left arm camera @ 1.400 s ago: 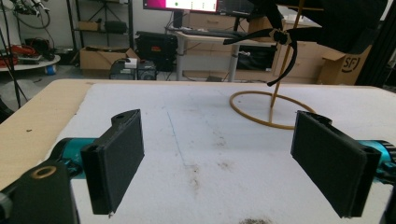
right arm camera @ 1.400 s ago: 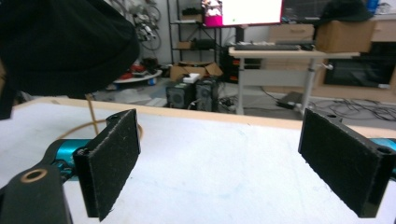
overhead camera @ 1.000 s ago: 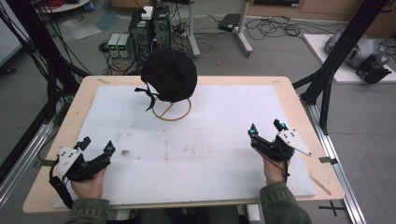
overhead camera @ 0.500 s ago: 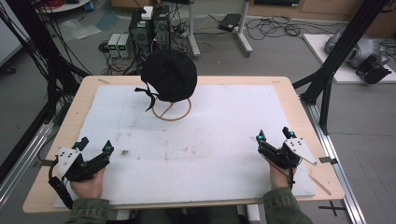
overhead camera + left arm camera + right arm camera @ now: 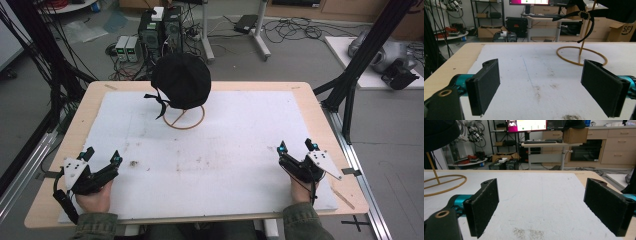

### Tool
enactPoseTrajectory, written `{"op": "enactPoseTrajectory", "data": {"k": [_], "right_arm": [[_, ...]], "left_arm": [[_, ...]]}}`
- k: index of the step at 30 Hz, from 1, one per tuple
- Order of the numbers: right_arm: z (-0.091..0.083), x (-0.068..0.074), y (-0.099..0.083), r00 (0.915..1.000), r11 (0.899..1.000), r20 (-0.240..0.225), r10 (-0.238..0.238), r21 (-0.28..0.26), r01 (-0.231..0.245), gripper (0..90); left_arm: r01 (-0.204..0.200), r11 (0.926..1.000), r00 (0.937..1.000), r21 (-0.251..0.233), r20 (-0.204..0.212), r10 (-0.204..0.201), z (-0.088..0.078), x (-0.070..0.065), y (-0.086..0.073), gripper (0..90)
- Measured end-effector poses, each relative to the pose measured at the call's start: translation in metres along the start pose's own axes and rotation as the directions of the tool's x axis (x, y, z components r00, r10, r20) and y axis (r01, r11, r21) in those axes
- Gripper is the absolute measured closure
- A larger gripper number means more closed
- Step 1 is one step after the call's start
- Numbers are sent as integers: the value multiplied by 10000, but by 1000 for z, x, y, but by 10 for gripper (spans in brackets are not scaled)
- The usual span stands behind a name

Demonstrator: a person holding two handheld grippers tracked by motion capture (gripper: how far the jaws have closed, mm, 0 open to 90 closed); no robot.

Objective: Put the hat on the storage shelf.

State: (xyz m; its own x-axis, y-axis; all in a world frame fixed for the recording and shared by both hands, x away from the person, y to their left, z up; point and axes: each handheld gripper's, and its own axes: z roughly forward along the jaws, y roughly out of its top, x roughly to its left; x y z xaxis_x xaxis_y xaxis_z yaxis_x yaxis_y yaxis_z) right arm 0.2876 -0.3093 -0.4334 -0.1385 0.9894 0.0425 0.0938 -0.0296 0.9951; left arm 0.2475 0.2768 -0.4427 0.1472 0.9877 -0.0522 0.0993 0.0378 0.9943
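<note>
Two sets of tongs rest low at my edge of the counter [image 5: 320,107], both with their jaws spread apart and holding nothing. The black cap [image 5: 181,80] sits on top of its yellow wire stand [image 5: 186,118], toward the far side of the white mat [image 5: 225,150], and everything else I place from that stand. I judge the cap is perched there so it keeps its rounded shape and hangs clear of the mat, with its strap dangling free on the side toward my left.

My left tongs [image 5: 101,156] lie well nearer to me than the stand and off to its left, pointing up and inward toward its ring base, which shows ahead between the jaws in the left gripper view. My right tongs [image 5: 296,146] lie well apart from the stand on its right, aimed almost straight up the mat. Both hands grip from behind with wrists low and forearms coming in over the near edge; I read this as a ready pose, spread wide so either hand can reach in toward the cap.
</note>
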Motion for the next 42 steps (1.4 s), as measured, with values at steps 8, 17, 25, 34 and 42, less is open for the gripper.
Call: {"op": "enactPoseTrajectory", "data": {"k": [8,17,25,34,42], "right_arm": [[1,0,-1,10000,10000,-42,86,15,-86,120],[1,2,-2,9999,10000,-149,26,-41,-27,121],[3,1,-3,10000,10000,-85,9,-45,-9,121],[3,1,-4,9998,10000,-191,49,40,-48,123],[2,-2,-6,9997,9998,-176,168,113,-166,124]], "left_arm": [[-51,10000,10000,-8,37,51,1,0,0,159],[-132,9999,9998,71,140,131,0,-2,0,160],[-80,9999,9998,115,191,78,0,-1,0,160],[18,9999,9998,100,209,-20,2,-1,0,160],[115,9997,9998,201,186,-118,4,0,-1,161]]}}
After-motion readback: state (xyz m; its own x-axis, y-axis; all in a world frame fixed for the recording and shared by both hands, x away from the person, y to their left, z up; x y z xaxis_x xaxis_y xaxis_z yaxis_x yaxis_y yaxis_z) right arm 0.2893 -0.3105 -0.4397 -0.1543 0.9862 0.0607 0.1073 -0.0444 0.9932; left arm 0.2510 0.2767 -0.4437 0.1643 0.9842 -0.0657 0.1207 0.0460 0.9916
